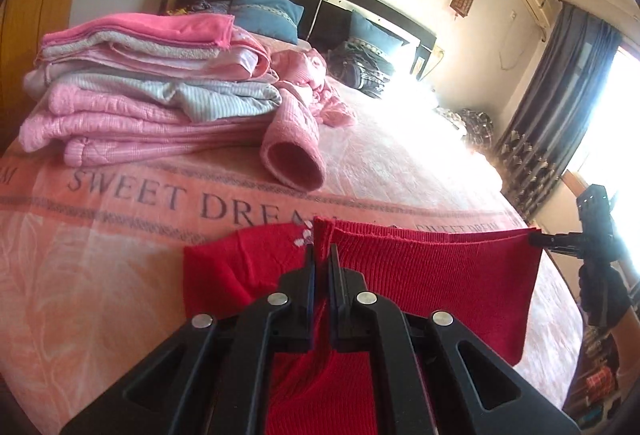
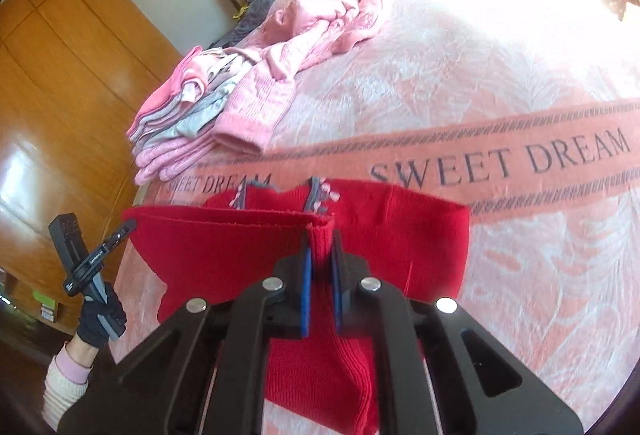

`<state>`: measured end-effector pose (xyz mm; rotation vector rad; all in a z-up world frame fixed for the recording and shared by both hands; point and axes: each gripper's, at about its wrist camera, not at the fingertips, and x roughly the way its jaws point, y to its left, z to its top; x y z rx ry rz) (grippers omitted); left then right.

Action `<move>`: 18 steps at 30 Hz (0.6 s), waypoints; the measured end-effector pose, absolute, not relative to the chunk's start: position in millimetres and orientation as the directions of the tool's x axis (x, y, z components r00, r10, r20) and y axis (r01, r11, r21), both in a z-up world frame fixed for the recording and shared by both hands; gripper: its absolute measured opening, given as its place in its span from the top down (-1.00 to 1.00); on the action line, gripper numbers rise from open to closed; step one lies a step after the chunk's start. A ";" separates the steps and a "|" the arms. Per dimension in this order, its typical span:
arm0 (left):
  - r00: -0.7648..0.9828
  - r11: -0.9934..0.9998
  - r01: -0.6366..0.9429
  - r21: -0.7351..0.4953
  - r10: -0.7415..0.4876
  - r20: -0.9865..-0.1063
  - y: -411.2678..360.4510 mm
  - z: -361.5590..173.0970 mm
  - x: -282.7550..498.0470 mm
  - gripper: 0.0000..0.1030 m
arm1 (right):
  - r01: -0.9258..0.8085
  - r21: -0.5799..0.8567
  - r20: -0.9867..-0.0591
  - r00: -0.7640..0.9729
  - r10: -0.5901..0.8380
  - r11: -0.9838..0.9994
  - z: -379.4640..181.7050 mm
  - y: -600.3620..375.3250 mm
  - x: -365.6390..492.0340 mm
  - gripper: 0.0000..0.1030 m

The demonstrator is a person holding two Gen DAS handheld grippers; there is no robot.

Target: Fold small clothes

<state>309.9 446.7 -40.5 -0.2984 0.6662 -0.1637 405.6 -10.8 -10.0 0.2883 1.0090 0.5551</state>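
Red knit garment [image 1: 432, 275] is being held stretched above the bed [image 1: 120, 275], left tool [image 1: 322, 255] and right tool [image 2: 320, 239] each clamped on its top edge; thin pinches risk slipping, edge sagging unevenly.

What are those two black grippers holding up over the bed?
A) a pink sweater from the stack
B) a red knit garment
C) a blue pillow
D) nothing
B: the left gripper and right gripper each pinch the top edge of the red knit garment, stretched between them.
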 end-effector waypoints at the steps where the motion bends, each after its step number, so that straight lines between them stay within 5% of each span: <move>1: 0.770 0.949 0.042 -0.312 -0.230 -0.595 445.4 -46.2 323.7 0.91 | -0.284 0.477 -0.720 0.417 0.555 0.832 -13.2 -8.6 418.4 0.88; 11: 0.633 0.971 -0.066 -0.231 -0.139 -0.762 443.9 -137.5 404.8 0.87 | -0.127 0.342 -0.856 0.367 0.365 0.931 -124.3 26.9 490.1 0.87; 14: 0.611 0.959 -0.103 -0.262 -0.147 -0.778 457.4 -145.5 397.4 0.79 | -0.105 0.309 -0.877 0.354 0.326 0.945 -138.8 25.0 485.7 0.63; 18: 0.616 0.929 -0.139 -0.344 -0.191 -0.764 484.8 -126.6 368.3 0.31 | -0.133 0.335 -0.861 0.358 0.360 0.933 -111.5 10.8 465.2 0.45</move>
